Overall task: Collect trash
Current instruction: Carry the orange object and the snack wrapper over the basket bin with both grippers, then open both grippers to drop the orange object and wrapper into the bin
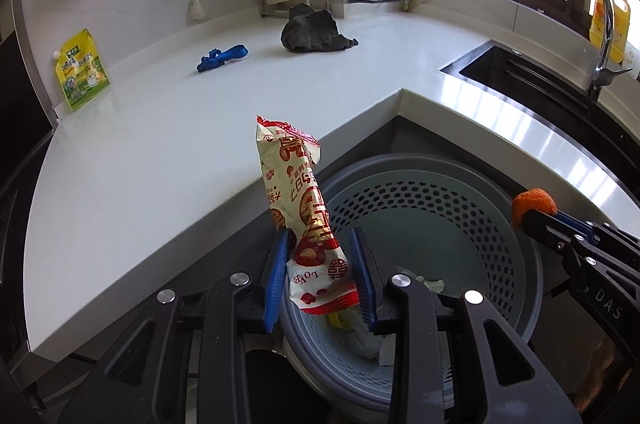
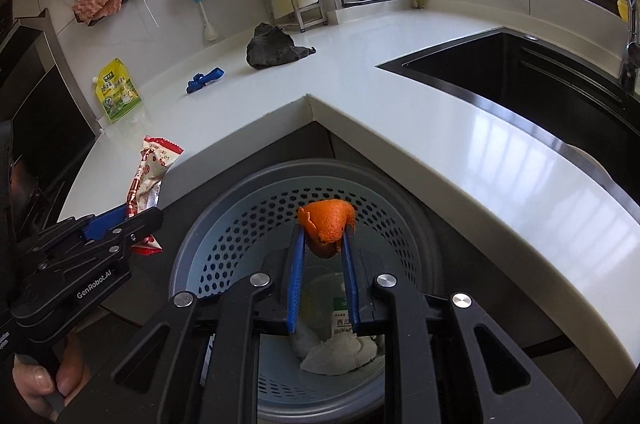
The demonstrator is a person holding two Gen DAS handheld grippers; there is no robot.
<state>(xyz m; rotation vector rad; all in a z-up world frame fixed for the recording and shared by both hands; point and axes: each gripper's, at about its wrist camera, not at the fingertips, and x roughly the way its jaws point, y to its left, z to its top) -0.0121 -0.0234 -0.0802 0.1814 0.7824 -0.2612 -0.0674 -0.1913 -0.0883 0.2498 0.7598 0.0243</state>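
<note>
My left gripper (image 1: 320, 240) is shut on a red-and-white snack wrapper (image 1: 298, 200) and holds it upright over the near left rim of the perforated grey-blue trash bin (image 1: 440, 200). The wrapper also shows in the right wrist view (image 2: 150, 176), with the left gripper (image 2: 132, 220). My right gripper (image 2: 324, 232) is shut on a piece of orange peel (image 2: 328, 224) above the bin (image 2: 224, 220). The peel shows at the right in the left wrist view (image 1: 532, 206). Crumpled tissues and a label (image 2: 340, 344) lie in the bin's bottom.
On the white L-shaped counter (image 1: 160, 144) lie a blue strap (image 1: 222, 58), a dark rag (image 1: 314, 32) and a yellow-green pouch (image 1: 82, 70). A black sink (image 2: 520, 80) with a tap (image 1: 604, 36) is at the right. Utensils and a dish rack line the back wall.
</note>
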